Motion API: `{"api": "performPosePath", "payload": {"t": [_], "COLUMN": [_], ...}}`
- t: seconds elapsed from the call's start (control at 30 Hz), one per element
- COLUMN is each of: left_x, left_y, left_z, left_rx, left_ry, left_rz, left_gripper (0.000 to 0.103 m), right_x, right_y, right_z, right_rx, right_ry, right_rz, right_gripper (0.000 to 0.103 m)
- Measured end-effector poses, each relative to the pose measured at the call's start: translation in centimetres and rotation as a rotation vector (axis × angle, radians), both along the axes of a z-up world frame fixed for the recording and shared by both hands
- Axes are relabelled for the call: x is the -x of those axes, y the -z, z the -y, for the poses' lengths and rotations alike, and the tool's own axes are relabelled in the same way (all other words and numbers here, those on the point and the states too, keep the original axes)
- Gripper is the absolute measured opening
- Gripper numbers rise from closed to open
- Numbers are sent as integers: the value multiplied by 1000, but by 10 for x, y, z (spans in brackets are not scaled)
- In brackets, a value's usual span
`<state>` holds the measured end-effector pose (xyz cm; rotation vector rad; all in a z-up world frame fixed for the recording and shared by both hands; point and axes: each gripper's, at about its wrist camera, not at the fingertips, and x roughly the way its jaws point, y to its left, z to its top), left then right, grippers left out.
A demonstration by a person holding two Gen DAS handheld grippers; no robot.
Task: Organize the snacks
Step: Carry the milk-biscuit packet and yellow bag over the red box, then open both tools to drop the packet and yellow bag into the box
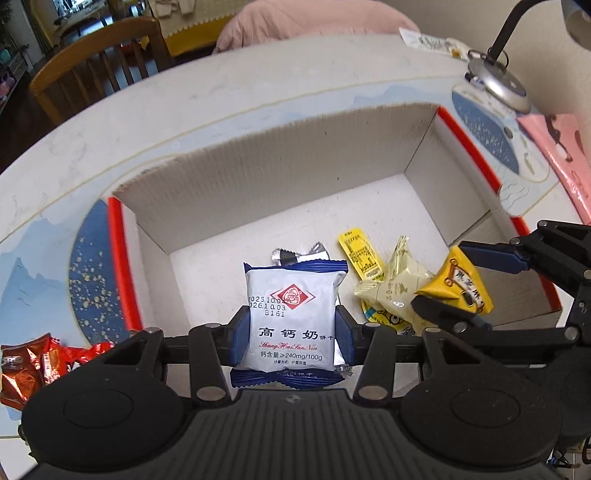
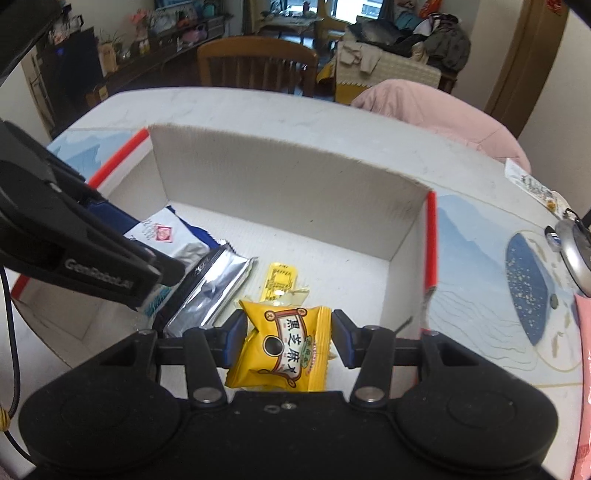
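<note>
My left gripper (image 1: 291,332) is shut on a white-and-blue biscuit packet (image 1: 291,314) and holds it over the open cardboard box (image 1: 295,166) with red edges. To its right, my right gripper (image 1: 467,286) is shut on a yellow snack packet (image 1: 458,284), also over the box. The right wrist view shows that yellow packet (image 2: 284,347) pinched in the right gripper (image 2: 290,339); the left gripper (image 2: 110,258) and biscuit packet (image 2: 166,236) are at the left. On the box floor lie a silver packet (image 2: 210,291), a yellow sachet (image 1: 360,254) and a cream packet (image 1: 391,291).
Red snack packets (image 1: 33,365) lie on the table outside the box's left side. A lamp base (image 1: 498,85) and a pink sheet (image 1: 561,155) sit to the right. A wooden chair (image 1: 99,70) and a pink cushion (image 1: 314,22) stand beyond the table's far edge.
</note>
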<state>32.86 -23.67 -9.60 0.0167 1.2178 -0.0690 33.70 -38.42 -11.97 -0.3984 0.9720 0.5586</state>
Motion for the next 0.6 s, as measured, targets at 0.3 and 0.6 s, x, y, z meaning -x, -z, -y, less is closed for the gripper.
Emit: {"api": "performPosePath", "payload": {"t": [0.3,0.6], "left_x": [-5,-1], "left_y": [20,28], "left_z": [1,-1], "left_rx": [-5,0], "left_ry": [-14,-23], "left_rz": [-56,-66], "left_gripper": [47,47], "right_x": [-4,-4], "right_y": [10,12], "right_z": [-4,-2], "right_rx": [-7,-21], "right_ry": [-19,-18], "right_rz": [-40,-53], "right_gripper": [48,57]}}
